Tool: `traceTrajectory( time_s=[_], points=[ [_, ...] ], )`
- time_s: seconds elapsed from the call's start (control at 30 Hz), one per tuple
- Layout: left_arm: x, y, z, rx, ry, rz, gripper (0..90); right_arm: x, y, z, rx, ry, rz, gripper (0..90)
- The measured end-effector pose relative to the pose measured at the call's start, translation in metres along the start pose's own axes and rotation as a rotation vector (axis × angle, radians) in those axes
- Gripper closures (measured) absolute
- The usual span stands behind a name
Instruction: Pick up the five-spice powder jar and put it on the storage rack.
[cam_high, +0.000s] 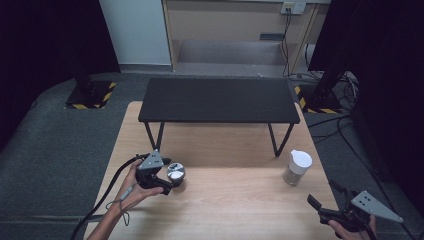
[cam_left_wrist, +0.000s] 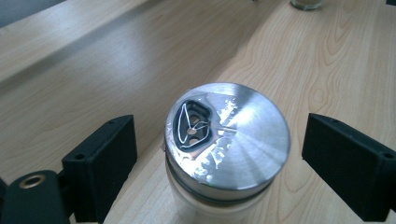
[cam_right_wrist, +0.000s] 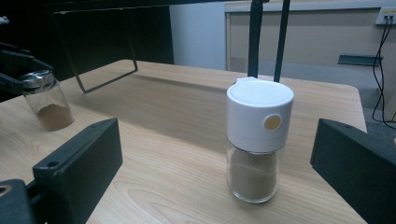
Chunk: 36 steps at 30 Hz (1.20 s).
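A small glass jar with a shiny metal lid (cam_high: 176, 173) stands on the wooden table (cam_high: 235, 200) at the left. My left gripper (cam_high: 169, 177) is open around it; in the left gripper view the lid (cam_left_wrist: 229, 140) sits between the two jaws with gaps on both sides. A glass shaker with a white cap (cam_high: 298, 167), holding brown powder, stands at the right. My right gripper (cam_high: 324, 194) is open near the table's front right corner, short of the shaker (cam_right_wrist: 259, 140), which stands upright ahead between its jaws.
A low black metal shelf (cam_high: 219, 99) on thin legs spans the back of the table. In the right gripper view the metal-lidded jar (cam_right_wrist: 46, 102) shows brown powder at its bottom. Bare wood lies between the two jars.
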<state>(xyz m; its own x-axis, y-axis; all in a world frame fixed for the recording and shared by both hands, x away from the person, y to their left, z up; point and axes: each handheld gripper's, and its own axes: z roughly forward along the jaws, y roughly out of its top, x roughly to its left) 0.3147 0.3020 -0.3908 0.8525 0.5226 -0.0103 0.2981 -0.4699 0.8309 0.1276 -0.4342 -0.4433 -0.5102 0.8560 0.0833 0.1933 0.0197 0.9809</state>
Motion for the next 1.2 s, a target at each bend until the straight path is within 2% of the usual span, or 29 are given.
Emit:
traceTrajectory(
  time_s=[0.13, 0.23, 0.3, 0.6, 0.83, 0.93, 1.03, 1.07, 1.2],
  points=[
    [0.002, -0.001, 0.006, -0.004, -0.018, 0.005, 15.9, 0.0, 0.0, 0.0, -0.001, -0.001, 0.0, 2.6],
    [0.002, -0.003, 0.007, -0.015, -0.015, 0.023, 26.0, 0.0, 0.0, 0.0, -0.001, -0.002, 0.002, 2.5],
    [0.003, -0.005, 0.008, -0.029, -0.015, 0.003, 33.0, 0.0, 0.0, 0.0, -0.001, -0.002, -0.001, 2.5],
    [-0.003, 0.0, 0.006, -0.013, 0.005, 0.028, 33.7, 0.0, 0.0, 0.0, -0.001, 0.0, 0.0, 2.6],
    [-0.001, 0.009, -0.005, -0.028, -0.013, 0.02, 33.7, 0.0, -0.001, 0.0, -0.003, -0.001, 0.0, 2.6],
    [0.003, 0.019, -0.013, -0.023, -0.037, 0.027, 33.7, 0.0, -0.001, 0.0, -0.002, 0.001, 0.0, 2.6],
    [0.003, 0.026, -0.019, -0.019, -0.037, 0.031, 33.7, 0.0, 0.0, -0.001, -0.004, 0.001, -0.002, 2.6],
    [0.003, 0.034, -0.026, -0.017, -0.038, 0.031, 33.7, 0.0, -0.001, -0.001, -0.006, 0.001, -0.002, 2.6],
    [0.001, 0.051, -0.042, -0.028, -0.035, 0.033, 33.7, -0.001, -0.001, -0.001, -0.005, 0.002, -0.001, 2.6]
  ],
)
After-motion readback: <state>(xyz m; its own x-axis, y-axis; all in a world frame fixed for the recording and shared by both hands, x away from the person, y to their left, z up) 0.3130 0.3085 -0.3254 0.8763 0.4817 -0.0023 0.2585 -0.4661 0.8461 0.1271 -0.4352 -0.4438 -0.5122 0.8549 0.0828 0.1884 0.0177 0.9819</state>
